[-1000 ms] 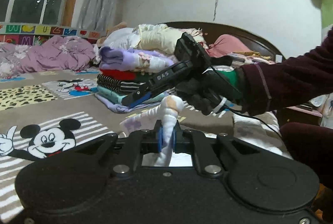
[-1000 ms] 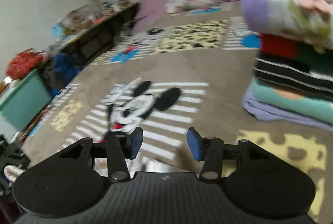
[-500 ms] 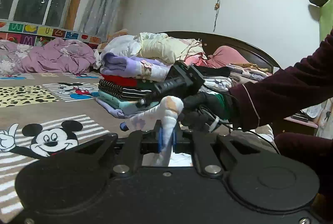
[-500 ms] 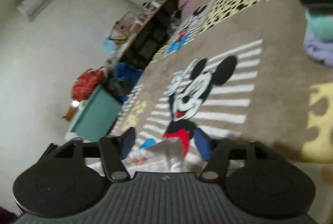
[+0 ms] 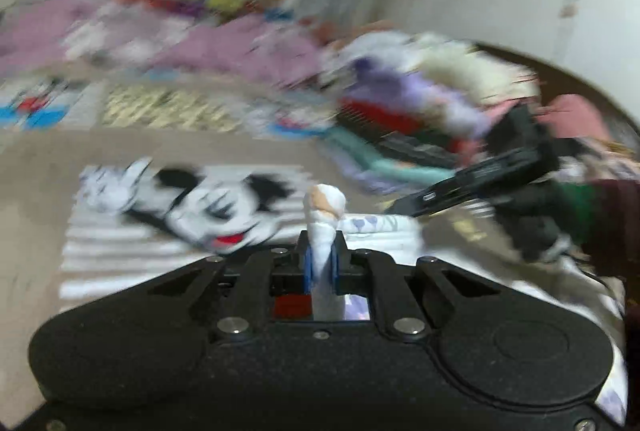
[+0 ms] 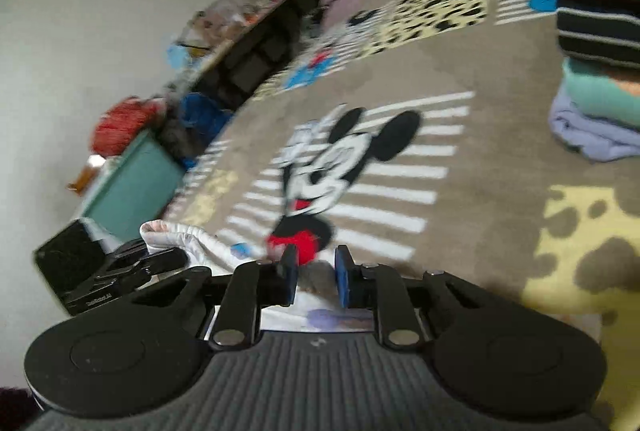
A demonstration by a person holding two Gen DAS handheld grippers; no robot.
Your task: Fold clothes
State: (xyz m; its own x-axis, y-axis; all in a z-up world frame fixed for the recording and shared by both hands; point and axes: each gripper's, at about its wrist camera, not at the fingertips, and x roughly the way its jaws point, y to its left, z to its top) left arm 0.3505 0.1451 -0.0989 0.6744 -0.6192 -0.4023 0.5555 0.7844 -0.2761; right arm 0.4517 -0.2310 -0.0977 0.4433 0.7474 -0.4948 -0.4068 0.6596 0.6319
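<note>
Two grippers on one white printed garment (image 5: pixel 380 223), low over the cartoon-mouse blanket (image 6: pixel 460 79). Left gripper (image 5: pixel 322 263): jaws pressed together, pinching a bunched fold that sticks up past the pads. Right gripper (image 6: pixel 314 271): jaws have just been closing, narrow gap left; cloth lies under/between, pads apparently not yet biting. Step, by judgement: securing 2nd hold. Next: finish the pinch, then spread the cloth flat. Folded stack (image 6: pixel 600 43) farther off.
</note>
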